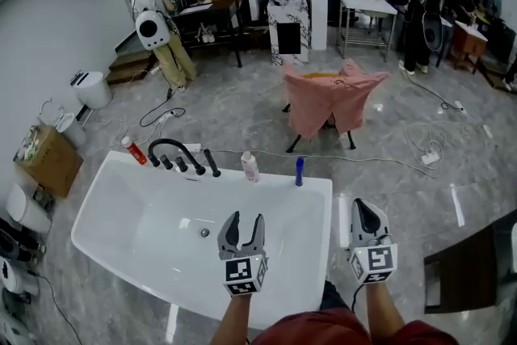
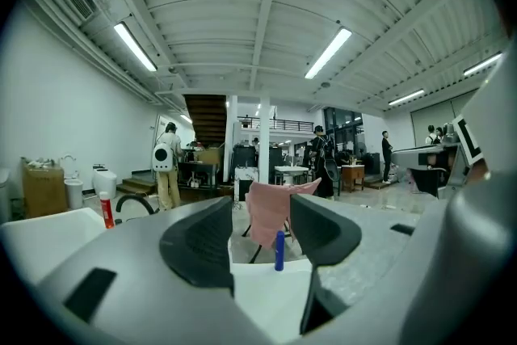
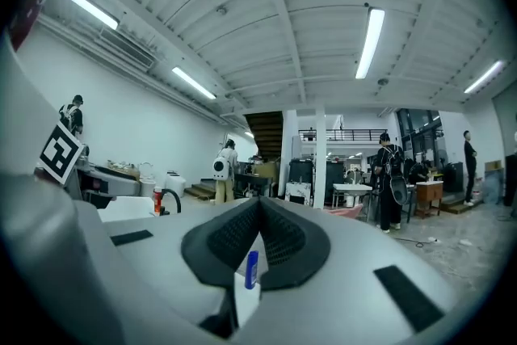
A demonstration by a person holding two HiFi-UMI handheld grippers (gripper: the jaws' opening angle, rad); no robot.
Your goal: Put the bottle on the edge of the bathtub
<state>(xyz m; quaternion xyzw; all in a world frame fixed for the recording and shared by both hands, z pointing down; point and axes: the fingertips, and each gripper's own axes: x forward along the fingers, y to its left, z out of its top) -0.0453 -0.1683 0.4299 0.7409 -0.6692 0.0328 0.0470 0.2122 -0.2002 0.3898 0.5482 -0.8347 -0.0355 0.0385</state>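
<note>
- left gripper [image 1: 244,218] jaws apart, empty, over white bathtub [image 1: 279,183]; right gripper [image 1: 363,206] jaws closed, empty, just right of it
- far rim, 3 upright: red bottle [image 1: 133,149], white bottle [image 1: 250,166], blue bottle [image 1: 300,171]
- beyond: grey stone floor [image 1: 242,93], one pink-draped chair [image 1: 335,97]

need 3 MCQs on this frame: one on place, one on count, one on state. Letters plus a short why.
1. Where does the blue bottle stand?
A. on the far rim of the bathtub
B. on the floor
C. on a chair

2. How many bottles stand on that rim?
A. one
B. three
C. five

3. The jaws of the left gripper are:
A. shut on a bottle
B. shut, empty
C. apart, empty

Answers:
1 A: it stands upright on the far rim, right of the black faucet.
2 B: the red bottle, the white bottle and the blue one.
3 C: the left gripper view shows a wide gap between the jaws, with nothing held in it.
</note>
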